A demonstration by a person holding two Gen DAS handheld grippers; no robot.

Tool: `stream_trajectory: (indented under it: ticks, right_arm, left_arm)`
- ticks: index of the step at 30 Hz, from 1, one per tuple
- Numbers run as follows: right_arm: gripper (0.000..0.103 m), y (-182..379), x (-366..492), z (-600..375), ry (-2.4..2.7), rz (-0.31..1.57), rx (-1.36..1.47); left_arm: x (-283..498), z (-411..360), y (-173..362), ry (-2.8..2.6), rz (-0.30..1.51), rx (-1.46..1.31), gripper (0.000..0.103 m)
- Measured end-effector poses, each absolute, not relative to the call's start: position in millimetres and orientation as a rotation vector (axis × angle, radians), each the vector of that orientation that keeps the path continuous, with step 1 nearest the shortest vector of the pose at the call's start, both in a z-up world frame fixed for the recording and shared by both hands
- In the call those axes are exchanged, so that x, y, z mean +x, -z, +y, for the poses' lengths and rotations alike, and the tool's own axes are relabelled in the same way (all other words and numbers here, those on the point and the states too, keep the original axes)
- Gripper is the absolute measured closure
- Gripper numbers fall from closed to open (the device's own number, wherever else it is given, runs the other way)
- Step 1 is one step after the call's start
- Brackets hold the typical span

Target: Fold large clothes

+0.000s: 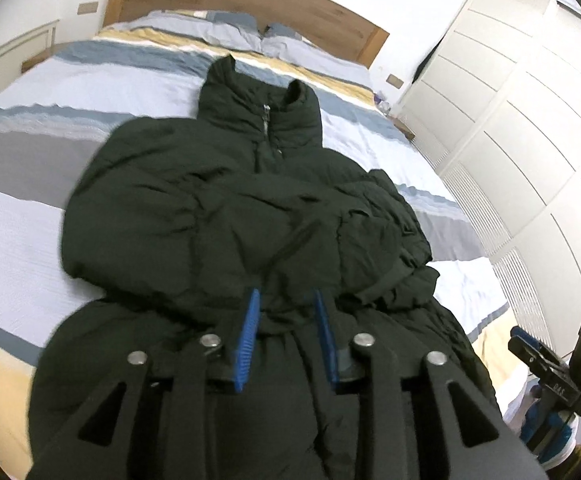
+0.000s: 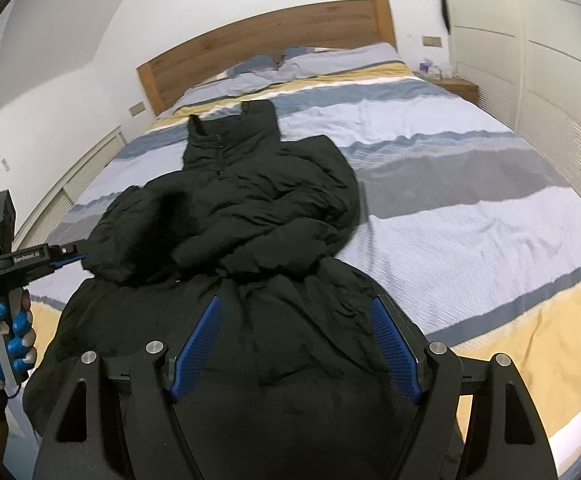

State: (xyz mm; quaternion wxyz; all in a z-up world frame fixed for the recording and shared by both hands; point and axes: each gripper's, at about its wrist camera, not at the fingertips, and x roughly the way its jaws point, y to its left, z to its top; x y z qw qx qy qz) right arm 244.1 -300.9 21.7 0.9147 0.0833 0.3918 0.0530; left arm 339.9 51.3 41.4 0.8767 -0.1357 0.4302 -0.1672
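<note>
A black puffer jacket (image 1: 210,200) lies front up on the striped bed, collar towards the headboard and zip closed. Both sleeves are folded in across the chest in a bunched heap. In the right wrist view the jacket (image 2: 270,200) fills the middle, its hem under the camera. My left gripper (image 1: 286,294) hovers over the waist with its blue pads a hand's width apart and nothing pinched between them. From the right it shows as the left gripper (image 2: 84,258), held by a gloved hand (image 2: 6,340), its tips at the edge of the folded sleeve. My right gripper (image 2: 296,300) stands wide open above the lower half.
The bed cover (image 2: 470,220) spreads bare to the right of the jacket and also to its left (image 1: 30,220). Pillows and a wooden headboard (image 2: 270,40) close the far end. White wardrobe doors (image 1: 510,120) line the right wall, with a small nightstand (image 2: 460,88) beside the bed.
</note>
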Motion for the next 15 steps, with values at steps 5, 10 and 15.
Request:
stream_trajectory:
  ticks: [5,10,15]
  right_arm:
    - [0.027,-34.6,252.2,-264.9,-0.178,0.799,0.119]
    - [0.027,-44.9,272.7,-211.7,-0.266,0.784,0.041]
    - [0.027,-47.1,305.3,-161.6,-0.333,0.766,-0.025]
  left_arm:
    - [333.5,85.2,-52.4,0.299,0.873,-0.283,0.063]
    - [341.9,120.2,-55.2,0.248,0.860,-0.285,0.063]
    - [359.3,140.1,-47.7,0.209,0.849,-0.288,0.063]
